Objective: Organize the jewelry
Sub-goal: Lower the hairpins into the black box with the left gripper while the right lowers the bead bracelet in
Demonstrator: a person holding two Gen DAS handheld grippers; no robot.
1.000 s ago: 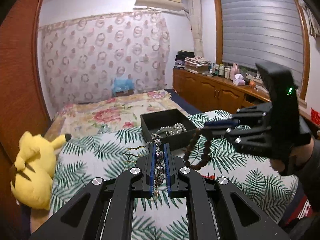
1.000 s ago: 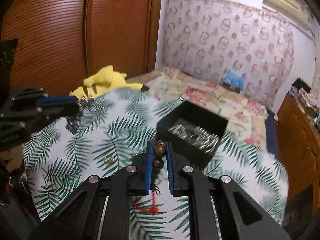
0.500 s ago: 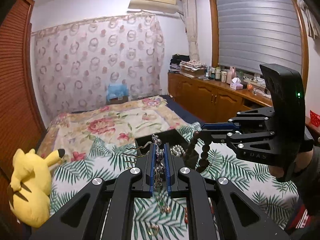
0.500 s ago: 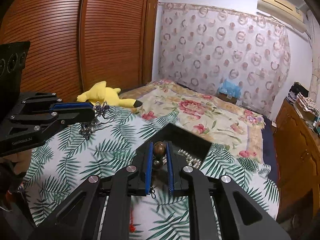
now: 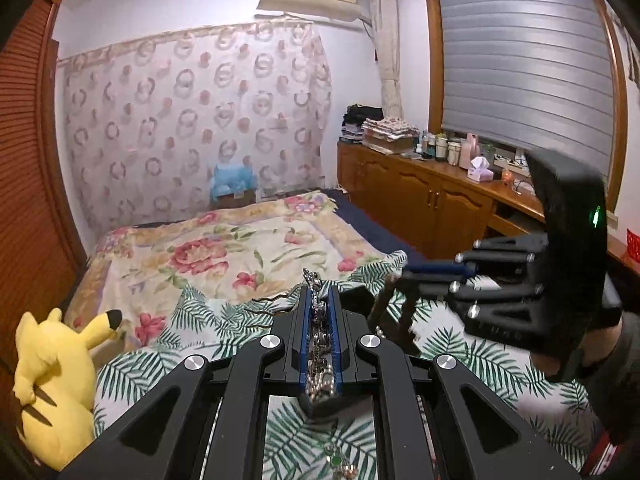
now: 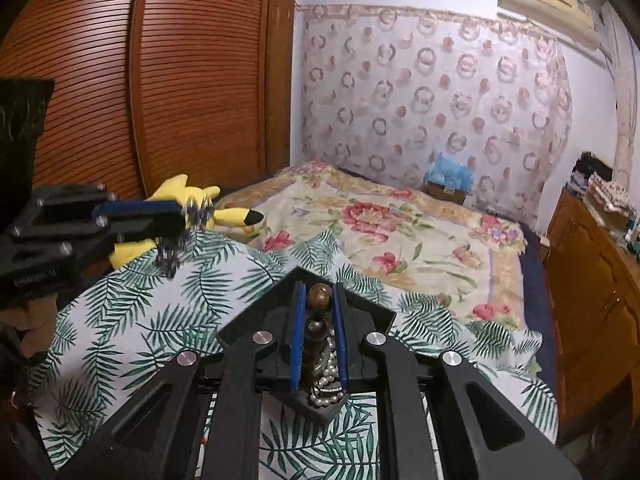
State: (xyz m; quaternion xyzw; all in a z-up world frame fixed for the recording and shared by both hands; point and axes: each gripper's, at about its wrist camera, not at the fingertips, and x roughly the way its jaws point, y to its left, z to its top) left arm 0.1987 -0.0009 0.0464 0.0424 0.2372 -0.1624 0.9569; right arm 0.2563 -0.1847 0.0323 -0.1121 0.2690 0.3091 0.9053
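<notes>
In the left wrist view my left gripper (image 5: 319,292) is shut on a silver chain ornament (image 5: 316,320) with thin curved prongs sticking out to the left. My right gripper (image 5: 408,276) comes in from the right, and a blurred brown bead bracelet (image 5: 390,314) hangs from it. In the right wrist view the right gripper (image 6: 318,292) is shut on the brown bead bracelet (image 6: 320,300) directly above an open black box (image 6: 256,314) holding a pearl strand (image 6: 326,384). My left gripper (image 6: 180,216) hovers at the left with the silver ornament (image 6: 172,254) dangling, blurred.
The box sits on a palm-leaf cloth (image 6: 132,312) on a bed with a floral blanket (image 6: 400,232). A yellow plush toy (image 5: 52,380) lies at the bed's left edge by a wooden wardrobe (image 6: 180,100). Small jewelry (image 5: 338,458) lies on the cloth. A wooden cabinet (image 5: 432,204) stands right.
Both grippers have moved forward over the cloth with their pieces still held. The box has slid from ahead of the right fingers to beneath them, and behind the left fingers.
</notes>
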